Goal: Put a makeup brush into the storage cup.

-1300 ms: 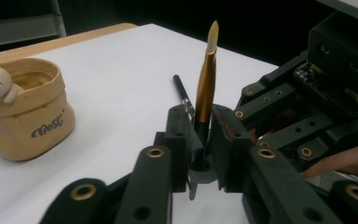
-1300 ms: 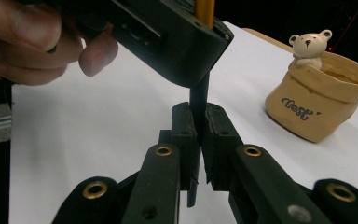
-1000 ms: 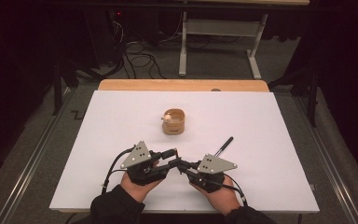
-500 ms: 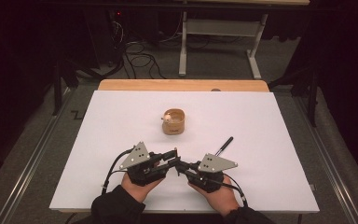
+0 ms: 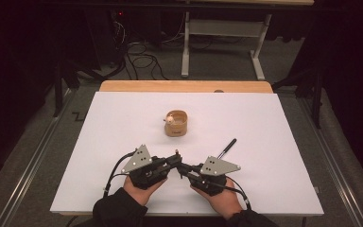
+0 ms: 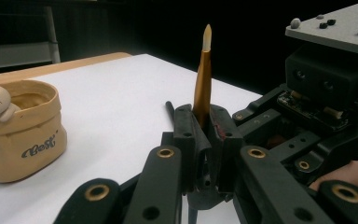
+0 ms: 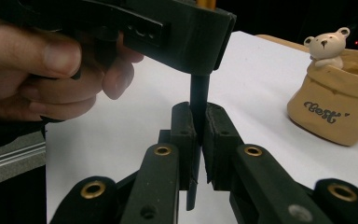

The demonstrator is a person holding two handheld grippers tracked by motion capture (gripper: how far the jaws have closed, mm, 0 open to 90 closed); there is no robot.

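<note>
A glossy, gold-toned pen (image 6: 202, 84) with a matt black lower shaft sits between matt black plastic jaws, beside a smooth, tan ceramic-looking pot (image 6: 21, 140) shaped like a crumpled bag, on a matt white tabletop (image 5: 123, 123) edged in pale wood.

In the high view, two dark-sleeved forearms enter from the bottom edge, low and centre in the frame. The left hand (image 5: 139, 187) carries the left black two-jaw tool (image 5: 176, 158), which angles toward the centre; the right hand (image 5: 220, 196) carries the right black two-jaw tool (image 5: 182, 166), which angles back to meet it, so the tips come together between the hands. Each tool wears a grey three-cornered plate on top and trails a cable. The left tool's jaws have just been closing and now clamp a slim stick; the right tool's jaws press together on its dark lower part.
</note>
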